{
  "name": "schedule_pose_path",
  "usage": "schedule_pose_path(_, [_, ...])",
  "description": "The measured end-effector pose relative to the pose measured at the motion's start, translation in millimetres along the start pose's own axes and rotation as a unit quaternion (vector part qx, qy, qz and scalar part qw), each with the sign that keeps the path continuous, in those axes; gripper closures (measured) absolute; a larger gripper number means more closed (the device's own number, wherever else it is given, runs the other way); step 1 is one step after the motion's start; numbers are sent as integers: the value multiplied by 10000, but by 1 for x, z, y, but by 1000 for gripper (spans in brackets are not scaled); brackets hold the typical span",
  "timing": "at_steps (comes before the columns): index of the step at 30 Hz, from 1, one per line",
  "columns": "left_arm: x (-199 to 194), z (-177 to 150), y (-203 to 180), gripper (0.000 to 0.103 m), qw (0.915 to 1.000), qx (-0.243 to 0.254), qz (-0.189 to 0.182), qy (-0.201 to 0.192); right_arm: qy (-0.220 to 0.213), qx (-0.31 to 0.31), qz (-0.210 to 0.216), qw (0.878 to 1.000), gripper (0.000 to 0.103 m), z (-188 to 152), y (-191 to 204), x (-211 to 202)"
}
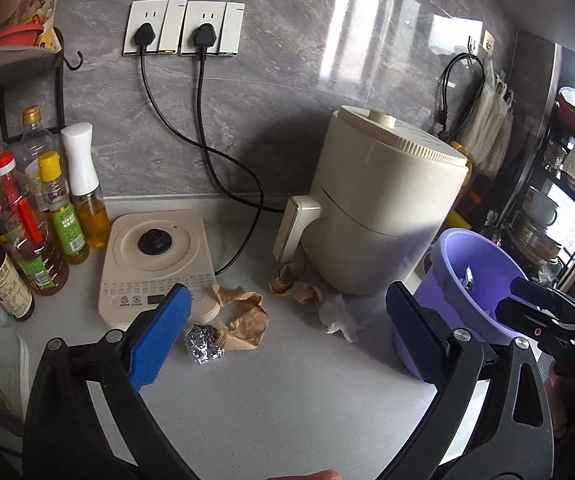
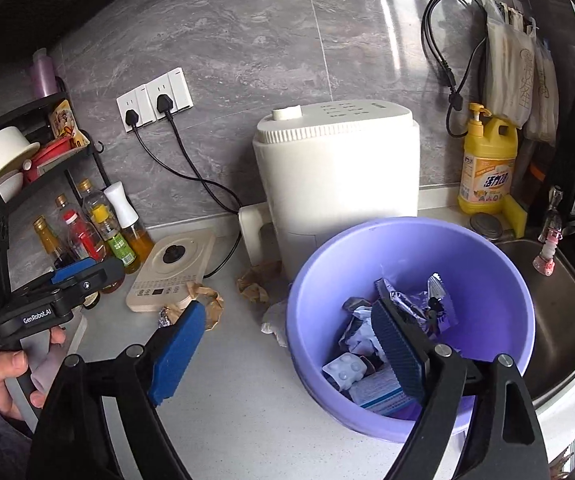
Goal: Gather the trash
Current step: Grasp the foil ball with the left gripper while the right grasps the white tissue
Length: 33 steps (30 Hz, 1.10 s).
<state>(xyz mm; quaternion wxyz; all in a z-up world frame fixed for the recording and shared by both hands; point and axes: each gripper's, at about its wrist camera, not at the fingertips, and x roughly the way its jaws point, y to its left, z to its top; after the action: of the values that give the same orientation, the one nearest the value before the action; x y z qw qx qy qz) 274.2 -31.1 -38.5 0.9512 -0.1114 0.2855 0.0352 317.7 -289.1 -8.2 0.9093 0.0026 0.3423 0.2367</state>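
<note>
A purple basin (image 2: 499, 280) on the counter holds several wrappers and blister packs (image 2: 371, 376); it also shows at the right of the left wrist view (image 1: 483, 248). On the counter lie a foil ball (image 1: 204, 345), crumpled brown paper (image 1: 247, 316), a second brown wad (image 1: 296, 286) and a white tissue (image 1: 339, 316). My left gripper (image 1: 287, 340) is open and empty above the counter, near the foil ball. My right gripper (image 2: 287, 356) is open and empty, with one finger over the basin.
A cream air fryer (image 1: 383, 208) stands behind the trash. A kettle base (image 1: 151, 256) and oil bottles (image 1: 31, 232) stand at the left. A yellow detergent bottle (image 2: 487, 164) and a steel sink (image 2: 559, 312) are on the right. Cords run from wall sockets (image 1: 183, 28).
</note>
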Motion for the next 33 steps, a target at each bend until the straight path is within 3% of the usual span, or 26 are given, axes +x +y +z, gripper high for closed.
schedule_pose_path(5, [-10, -13, 23, 6, 9996, -151, 240, 16, 23, -319, 250, 9992, 11, -13, 32, 13])
schedule_pose_path(11, [-9, -32, 53, 6, 9978, -532, 350, 156, 410, -408, 503, 9971, 11, -38, 60, 35])
schedule_pose_path(21, [19, -52, 75, 7, 9961, -717, 204, 475, 745, -240, 309, 9965, 15, -65, 74, 74])
schedule_pose_path(25, [37, -53, 81, 24, 9954, -684, 73, 663, 880, -269, 112, 9957, 24, -66, 78, 92])
schedule_pose_path(33, [86, -61, 94, 39, 9908, -635, -92, 1193, 1118, -251, -138, 9933, 37, -60, 76, 126])
